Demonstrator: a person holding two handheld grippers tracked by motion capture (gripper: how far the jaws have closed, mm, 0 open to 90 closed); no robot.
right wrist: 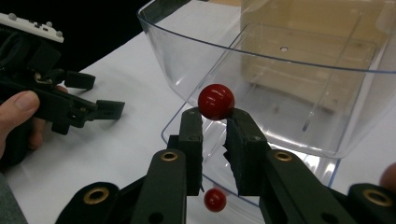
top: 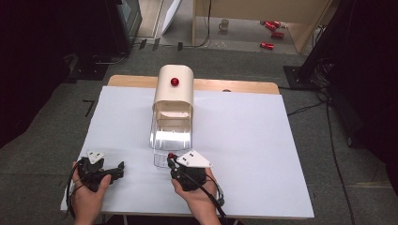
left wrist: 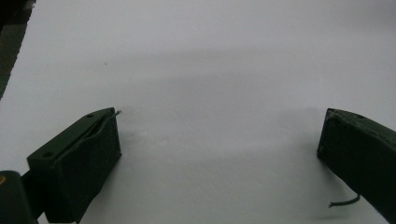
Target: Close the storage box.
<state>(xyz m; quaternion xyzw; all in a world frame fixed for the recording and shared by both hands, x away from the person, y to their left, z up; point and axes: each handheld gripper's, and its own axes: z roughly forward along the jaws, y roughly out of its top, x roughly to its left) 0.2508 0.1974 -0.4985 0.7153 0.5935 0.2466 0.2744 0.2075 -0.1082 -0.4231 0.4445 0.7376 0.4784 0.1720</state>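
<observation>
While the right tool (right wrist: 215,122) is pinching a red knob (right wrist: 215,101) between its closed jaw tips, the clear lid (right wrist: 261,60) bearing that knob is tilting up just beyond the tool, over the white tabletop (top: 244,136). Farther ahead of it, a cream bread box (top: 174,89) with 1 red knob on top is standing open. Well off to its side, the left tool (top: 104,169) is resting with jaws spread wide, gripping nothing, above the bare tabletop.

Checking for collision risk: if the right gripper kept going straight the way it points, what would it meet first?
Probably the curved wall of the clear plastic bin just ahead of the right gripper, which is shut on a red knob; the gap is hard to judge.
</observation>
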